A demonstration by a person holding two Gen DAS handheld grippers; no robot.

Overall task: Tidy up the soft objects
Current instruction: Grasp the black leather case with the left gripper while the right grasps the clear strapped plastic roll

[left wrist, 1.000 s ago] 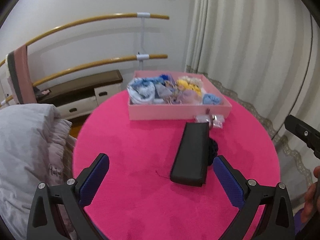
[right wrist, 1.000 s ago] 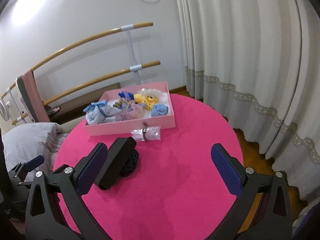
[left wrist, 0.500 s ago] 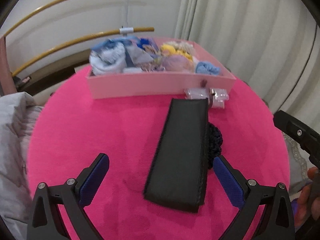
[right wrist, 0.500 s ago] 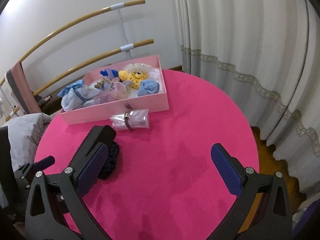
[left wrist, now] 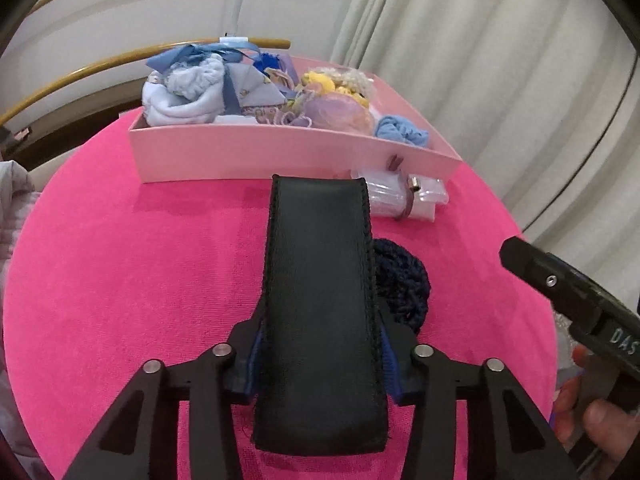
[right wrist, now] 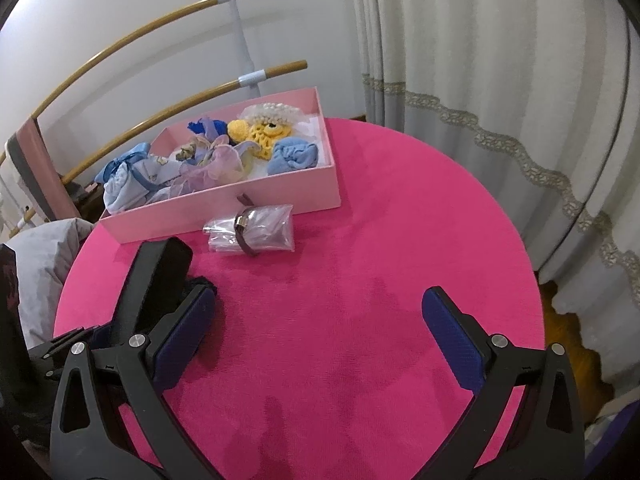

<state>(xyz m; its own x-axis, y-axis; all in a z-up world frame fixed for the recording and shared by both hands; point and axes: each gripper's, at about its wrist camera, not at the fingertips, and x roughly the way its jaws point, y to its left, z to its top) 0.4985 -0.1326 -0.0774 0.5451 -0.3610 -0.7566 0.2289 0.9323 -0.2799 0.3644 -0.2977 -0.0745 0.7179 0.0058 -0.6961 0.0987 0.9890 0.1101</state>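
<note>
**Left gripper clamped on black case**

The left gripper (left wrist: 320,364) gripped the black case (left wrist: 320,304) over the pink table (left wrist: 120,280), a dark crocheted piece (left wrist: 404,284) beside it. The right gripper (right wrist: 320,336) hung with fingers apart before the pink box (right wrist: 224,212).

Pink box (right wrist: 224,200) and plastic packet (right wrist: 252,230) block the table's (right wrist: 380,260) far side.

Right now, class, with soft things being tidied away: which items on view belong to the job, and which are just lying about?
Belongs to the job:
- black case, clamped in the left gripper
- dark knitted piece beside it
- pink box of soft things
- right gripper, open over the pink table

Lying about:
- clear packet
- wooden rails
- curtain
</note>
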